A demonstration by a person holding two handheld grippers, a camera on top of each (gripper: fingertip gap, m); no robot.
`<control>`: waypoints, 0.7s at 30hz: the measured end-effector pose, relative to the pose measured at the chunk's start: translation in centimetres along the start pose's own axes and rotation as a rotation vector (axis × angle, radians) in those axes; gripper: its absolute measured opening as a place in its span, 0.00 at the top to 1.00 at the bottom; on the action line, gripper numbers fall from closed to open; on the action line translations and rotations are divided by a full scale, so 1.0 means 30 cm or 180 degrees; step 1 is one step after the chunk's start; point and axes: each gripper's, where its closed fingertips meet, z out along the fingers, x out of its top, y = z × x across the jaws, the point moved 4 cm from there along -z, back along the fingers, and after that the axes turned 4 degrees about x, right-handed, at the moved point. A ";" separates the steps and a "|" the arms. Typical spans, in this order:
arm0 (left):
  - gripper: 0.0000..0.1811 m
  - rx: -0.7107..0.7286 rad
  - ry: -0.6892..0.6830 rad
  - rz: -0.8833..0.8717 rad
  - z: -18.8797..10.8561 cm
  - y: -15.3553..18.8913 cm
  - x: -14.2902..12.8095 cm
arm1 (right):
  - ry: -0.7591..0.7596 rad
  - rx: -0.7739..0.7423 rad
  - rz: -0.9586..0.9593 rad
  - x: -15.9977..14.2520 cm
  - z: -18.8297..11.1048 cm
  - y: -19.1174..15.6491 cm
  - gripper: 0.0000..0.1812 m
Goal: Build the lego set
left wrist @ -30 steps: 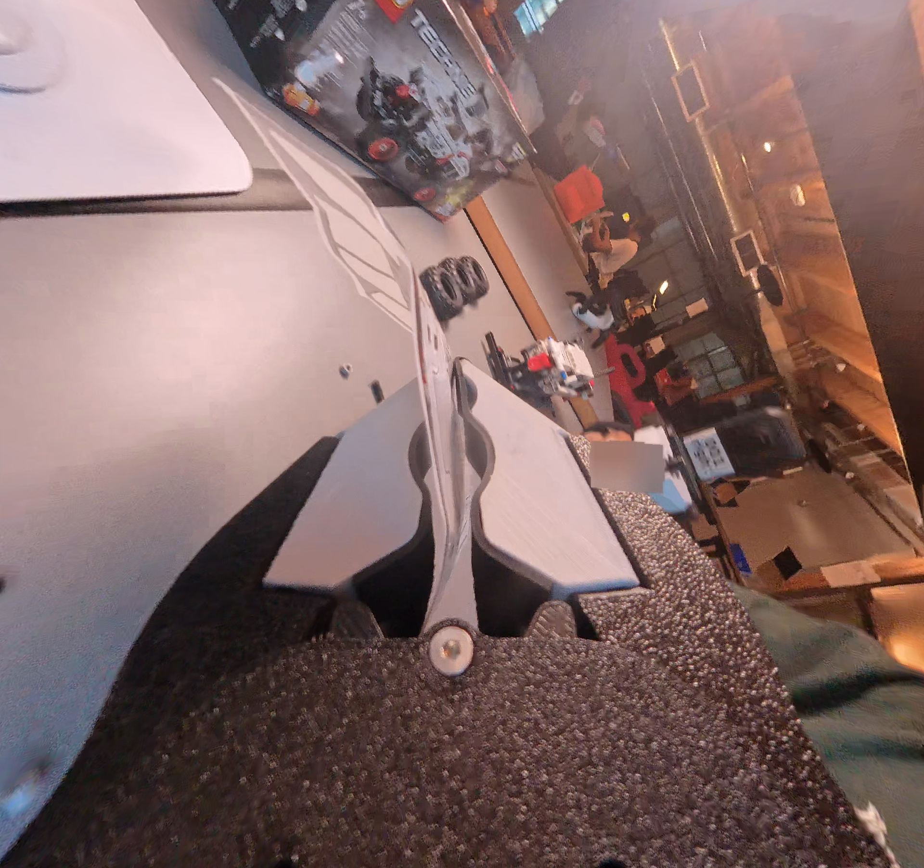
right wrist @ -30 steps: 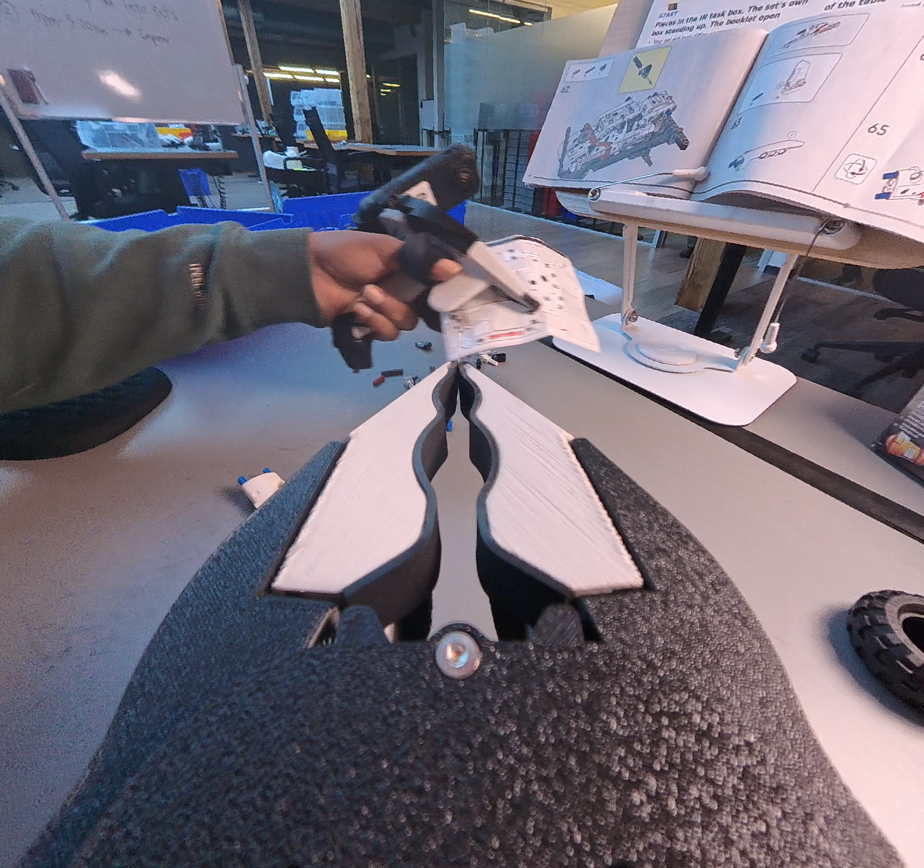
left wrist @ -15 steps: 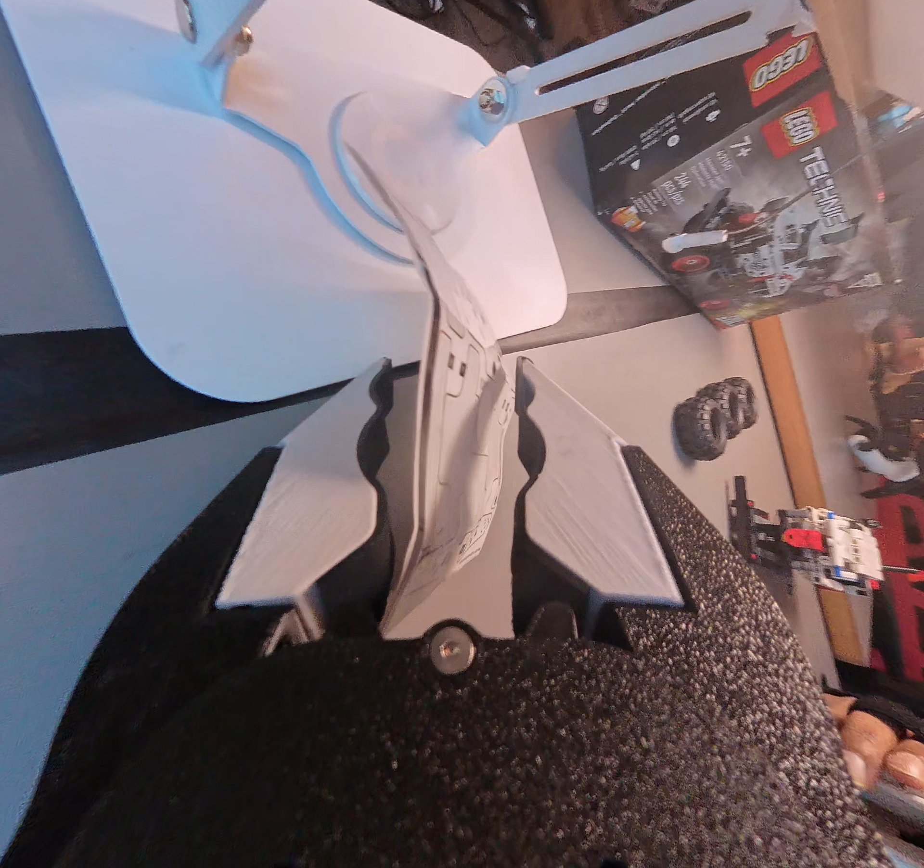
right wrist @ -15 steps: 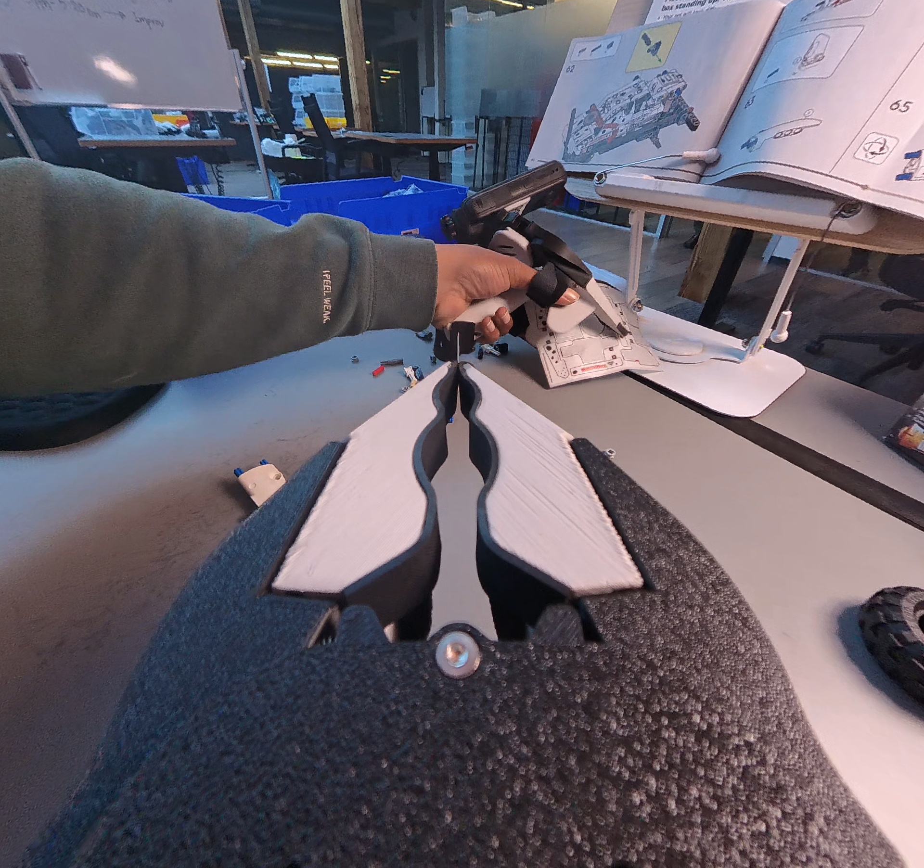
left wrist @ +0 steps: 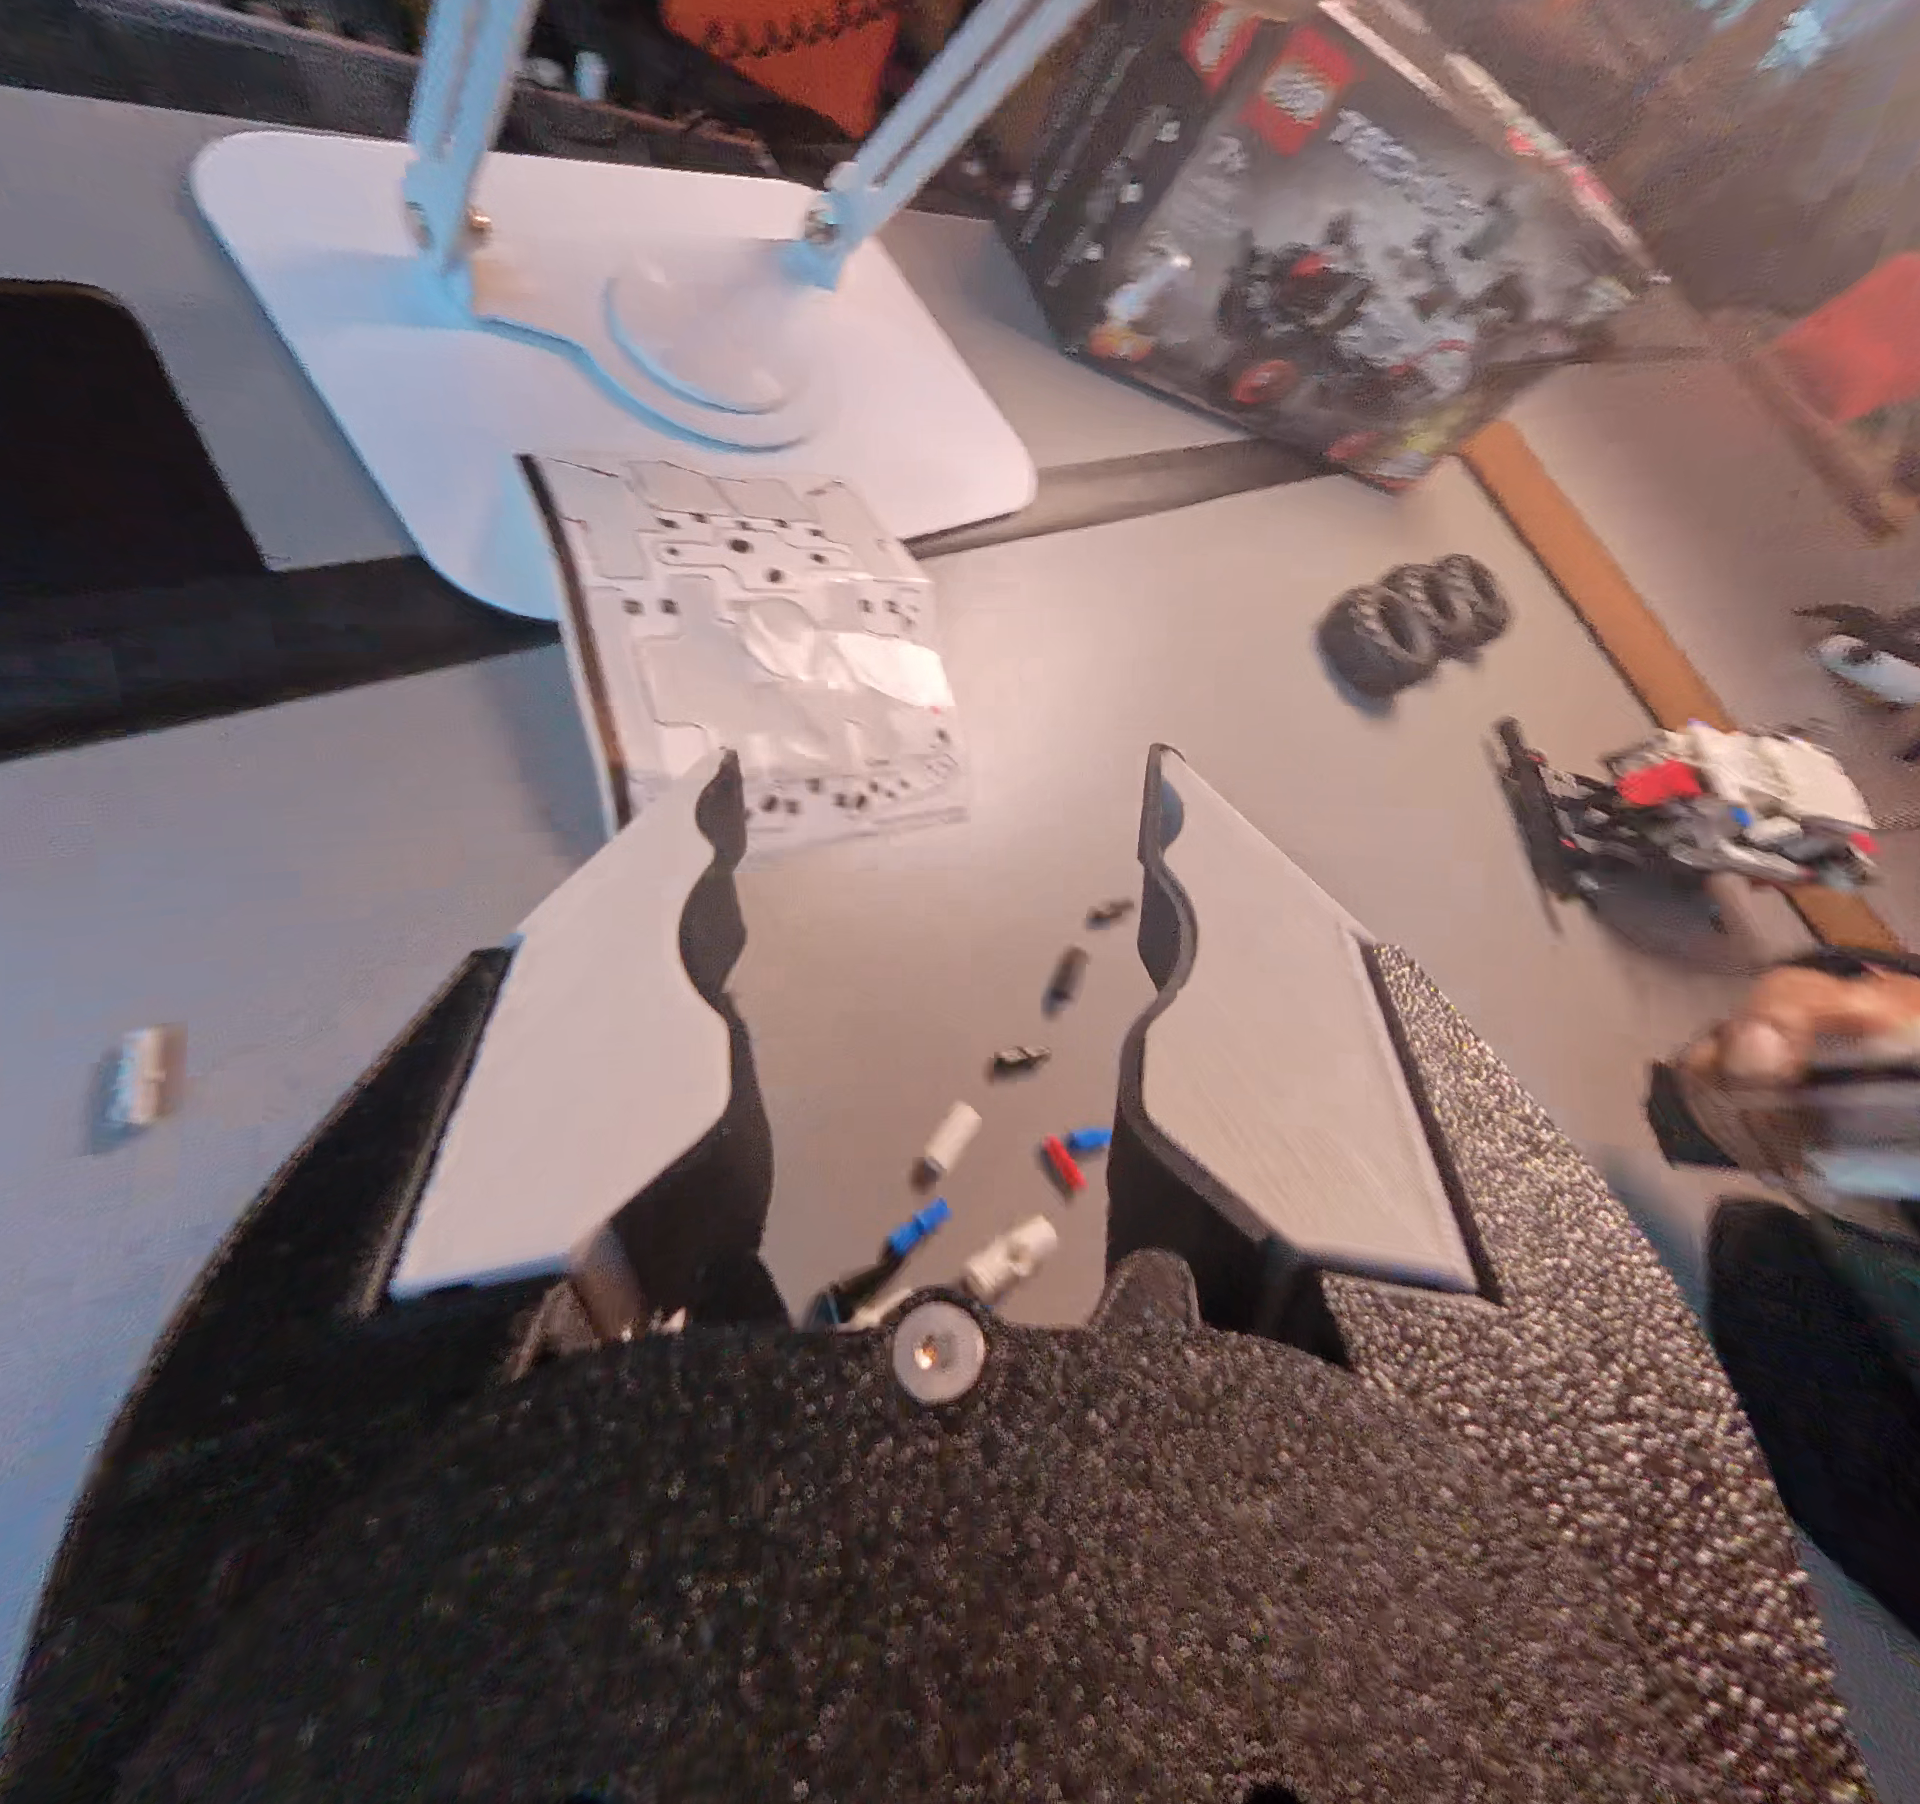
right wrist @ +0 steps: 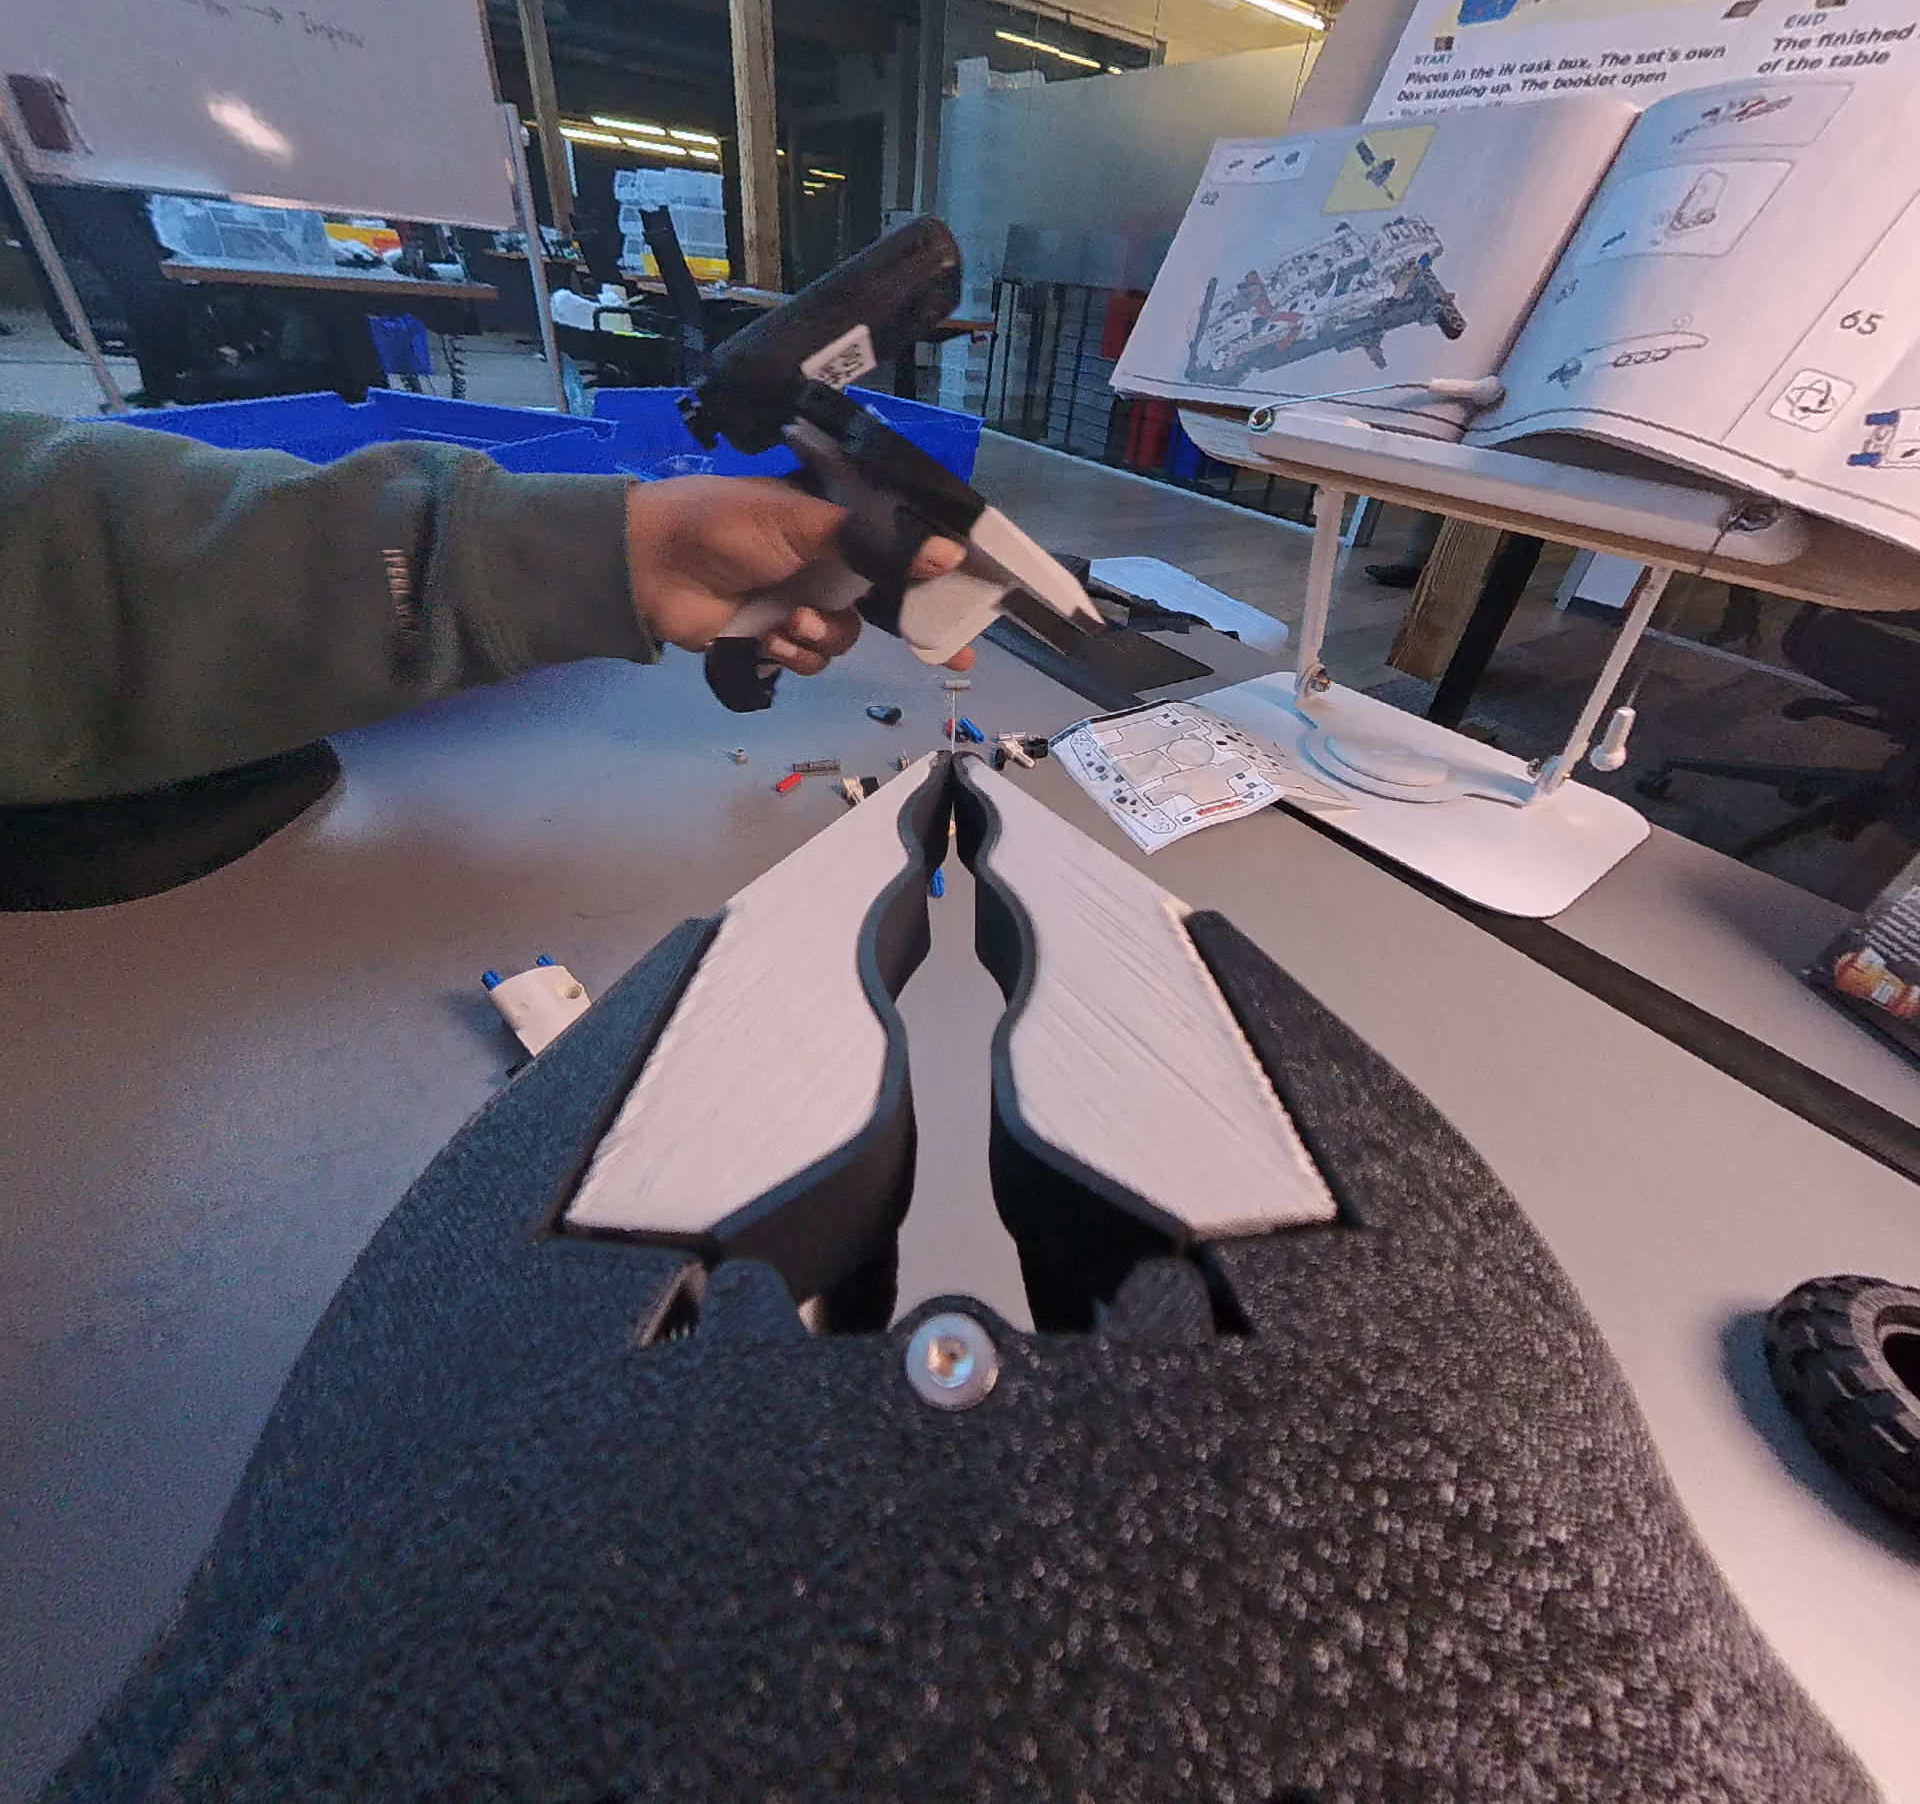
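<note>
Loose pieces (left wrist: 997, 1120), small pins and connectors in black, white, red and blue, lie scattered on the grey table (left wrist: 260, 871) directly below and between the fingers of the left gripper (left wrist: 940, 778), whose jaws stand wide apart and hold nothing; their long axes point various ways. The sticker sheet (left wrist: 790, 653) lies flat just beyond, touching the book stand base (left wrist: 582, 300). The right gripper (right wrist: 951, 767), tips together and empty, sits farther back, so the left is judged nearer.
</note>
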 end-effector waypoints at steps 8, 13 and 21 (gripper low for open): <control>0.66 -0.1523 -0.0082 -0.0093 -0.342 0.313 -0.300 | 0.0031 0.0177 -0.0193 0.004 0.019 -0.065 1.00; 0.67 -0.1568 -0.0211 0.0567 -0.383 0.367 -0.455 | -0.0016 0.0193 -0.0401 0.002 0.036 -0.106 1.00; 0.69 -0.1323 -0.0757 0.1811 -0.342 0.369 -0.576 | 0.0001 0.0091 -0.0198 -0.005 0.037 -0.080 1.00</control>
